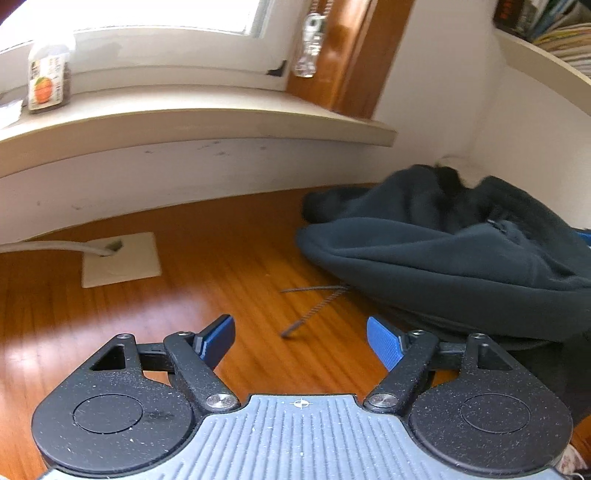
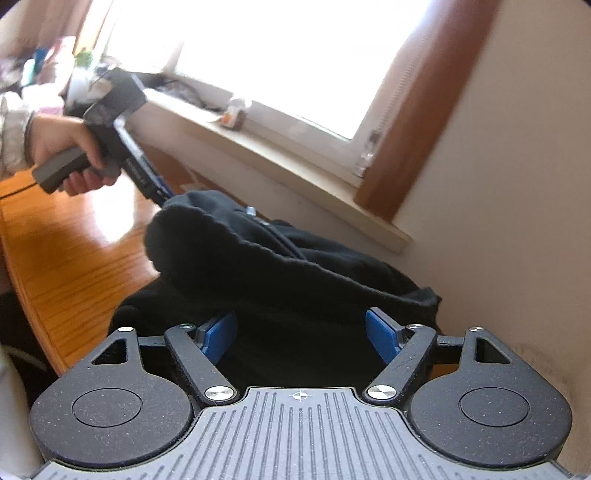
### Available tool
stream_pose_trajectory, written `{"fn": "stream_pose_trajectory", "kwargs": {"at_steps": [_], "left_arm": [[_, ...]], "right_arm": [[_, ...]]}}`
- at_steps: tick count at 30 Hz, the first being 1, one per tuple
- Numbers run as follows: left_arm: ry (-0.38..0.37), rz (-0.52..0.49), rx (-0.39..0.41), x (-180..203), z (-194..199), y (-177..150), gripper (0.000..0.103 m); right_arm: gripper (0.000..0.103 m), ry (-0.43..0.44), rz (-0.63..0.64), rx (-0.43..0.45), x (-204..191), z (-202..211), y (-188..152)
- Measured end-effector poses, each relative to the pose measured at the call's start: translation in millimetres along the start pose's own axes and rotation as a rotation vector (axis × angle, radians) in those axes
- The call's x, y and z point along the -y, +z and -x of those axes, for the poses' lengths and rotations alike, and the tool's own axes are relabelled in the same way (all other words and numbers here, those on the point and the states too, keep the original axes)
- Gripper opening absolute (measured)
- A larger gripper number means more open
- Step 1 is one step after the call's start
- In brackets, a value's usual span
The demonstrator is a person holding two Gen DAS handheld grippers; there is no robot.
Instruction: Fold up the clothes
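Left wrist view: left gripper [image 1: 301, 341] is seen with blue fingers [image 1: 384, 347] spread wide, nothing pinched between them. It is held over the wooden surface [image 1: 147, 314]. Dark garment [image 1: 443, 251] is piled on the surface to the right, bunched against the wall corner, its near edge just beside the right-hand finger. A thin drawstring [image 1: 314, 306] is laid out on the wood from under the garment, its tip ahead of the fingers. A white plate [image 1: 122, 258] with a cable [image 1: 55, 245] entering it is set into the surface at the left. A jar [image 1: 48, 81] with an orange label is seen on the windowsill [image 1: 184, 110], and a clear bottle [image 1: 308, 48] further right. Books [image 1: 554, 26] are stacked on a shelf at top right.

Right wrist view: right gripper [image 2: 301, 334] is also seen with fingers [image 2: 382, 338] spread, empty, poised right over the black fabric of the garment [image 2: 295, 277]. Garment is heaped near the wall, below the windowsill [image 2: 277, 147]. Left gripper [image 2: 164, 195] is seen at upper left, held by a hand [image 2: 70, 147], its tip touching or just behind the garment's far edge; finger state cannot be told from this view. Background is blurred.
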State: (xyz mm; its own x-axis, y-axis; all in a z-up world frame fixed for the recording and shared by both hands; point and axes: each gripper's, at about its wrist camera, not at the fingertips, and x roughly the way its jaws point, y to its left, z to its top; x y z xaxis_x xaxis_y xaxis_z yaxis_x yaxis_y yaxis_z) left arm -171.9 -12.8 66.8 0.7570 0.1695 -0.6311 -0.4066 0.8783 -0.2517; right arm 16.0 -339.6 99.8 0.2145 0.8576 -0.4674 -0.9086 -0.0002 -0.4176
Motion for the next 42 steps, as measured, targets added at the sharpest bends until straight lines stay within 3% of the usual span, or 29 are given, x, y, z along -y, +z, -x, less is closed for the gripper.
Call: {"fn": "stream_pose_trajectory", "kwargs": {"at_steps": [5, 7, 10, 13, 14, 15, 16, 17, 19, 22, 26, 28, 30, 32, 35, 42], "left_arm": [[-0.045, -0.028, 0.003, 19, -1, -3, 0.082], [-0.053, -0.039, 0.009, 26, -2, -2, 0.082], [-0.046, -0.049, 0.033, 34, -4, 2, 0.082], [-0.052, -0.033, 0.072, 36, -5, 10, 0.081], [-0.054, -0.034, 0.084, 37, -5, 14, 0.081], [-0.051, -0.040, 0.099, 39, -6, 18, 0.081], [-0.050, -0.044, 0.114, 40, -7, 22, 0.081], [-0.050, -0.046, 0.129, 40, -9, 27, 0.080], [-0.051, -0.042, 0.172, 39, -11, 40, 0.080], [-0.041, -0.026, 0.248, 39, -15, 67, 0.079], [-0.047, 0.034, 0.305, 32, -25, 99, 0.080], [-0.067, 0.039, 0.292, 30, -35, 100, 0.080], [-0.078, 0.031, 0.268, 29, -47, 98, 0.081], [-0.081, -0.002, 0.229, 30, -60, 93, 0.081], [-0.087, -0.067, 0.198, 34, -78, 94, 0.079], [-0.145, -0.212, 0.186, 49, -109, 110, 0.079]], "right_arm": [[0.078, 0.012, 0.109, 0.006, -13, -3, 14], [0.084, 0.038, 0.158, 0.012, -16, -7, 19], [0.086, 0.070, 0.216, 0.009, -20, -18, 26], [0.084, 0.129, 0.197, 0.013, -9, -27, 33], [0.079, 0.148, 0.182, 0.018, -4, -29, 35], [0.067, 0.167, 0.168, 0.023, 1, -31, 38], [0.048, 0.167, 0.133, 0.029, 10, -32, 41], [0.038, 0.164, 0.096, 0.035, 19, -33, 45], [0.029, 0.132, 0.019, 0.051, 41, -35, 53], [0.026, 0.025, -0.110, 0.065, 83, -43, 65], [0.031, -0.097, -0.361, -0.006, 147, -80, 68], [0.050, -0.174, -0.406, -0.077, 160, -104, 57], [0.054, -0.254, -0.444, -0.148, 172, -127, 45], [0.056, -0.289, -0.454, -0.146, 174, -130, 33], [0.056, -0.237, -0.496, -0.102, 172, -116, 17], [0.054, -0.051, -0.498, 0.001, 123, -60, -5]]}}
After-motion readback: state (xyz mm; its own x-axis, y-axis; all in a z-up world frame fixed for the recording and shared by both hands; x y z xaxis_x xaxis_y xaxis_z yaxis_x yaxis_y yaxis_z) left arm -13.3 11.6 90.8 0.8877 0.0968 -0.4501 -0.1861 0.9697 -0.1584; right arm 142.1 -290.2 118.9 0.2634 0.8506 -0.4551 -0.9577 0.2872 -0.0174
